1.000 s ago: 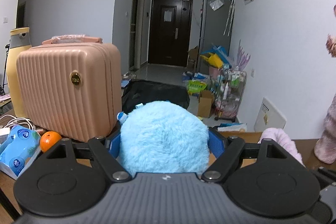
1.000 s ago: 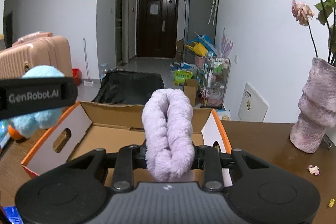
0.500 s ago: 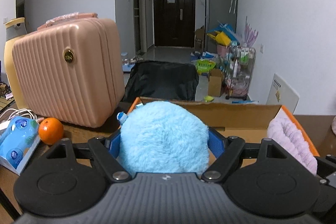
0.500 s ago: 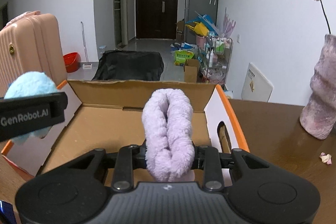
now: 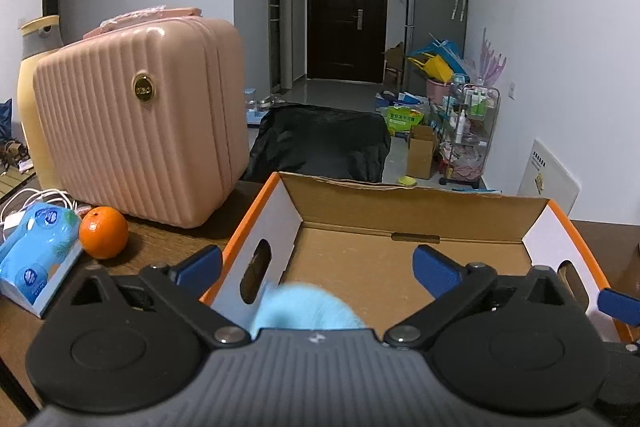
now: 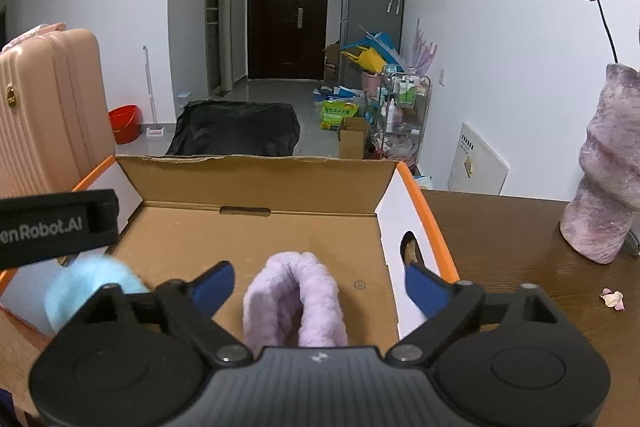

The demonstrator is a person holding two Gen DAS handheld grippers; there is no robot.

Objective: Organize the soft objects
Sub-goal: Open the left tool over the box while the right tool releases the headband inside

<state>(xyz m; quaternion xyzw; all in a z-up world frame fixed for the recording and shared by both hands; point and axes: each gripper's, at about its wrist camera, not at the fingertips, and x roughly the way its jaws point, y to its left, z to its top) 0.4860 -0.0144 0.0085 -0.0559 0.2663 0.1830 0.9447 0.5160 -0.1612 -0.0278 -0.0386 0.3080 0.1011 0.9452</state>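
An open cardboard box (image 5: 400,211) with orange-edged white sides stands on the wooden table; it also shows in the right wrist view (image 6: 256,183). My left gripper (image 5: 316,265) is open above the box's near left part, and a fluffy light-blue ball (image 5: 306,307) drops blurred just below it. The ball shows blurred in the right wrist view (image 6: 90,281). My right gripper (image 6: 318,277) is open above the box, and a folded fluffy lilac piece (image 6: 296,301) lies loose between and below its fingers, over the box floor.
A pink ribbed case (image 5: 140,147) stands left of the box, with an orange (image 5: 103,233), blue tissue packs (image 5: 34,251) and white cables beside it. A mottled purple vase (image 6: 604,179) with dried roses stands at the right. A petal (image 6: 612,298) lies on the table.
Both grippers have moved forward and lower over the box and have opened. The blue ball and the lilac piece have left the fingers and dropped toward the box floor.
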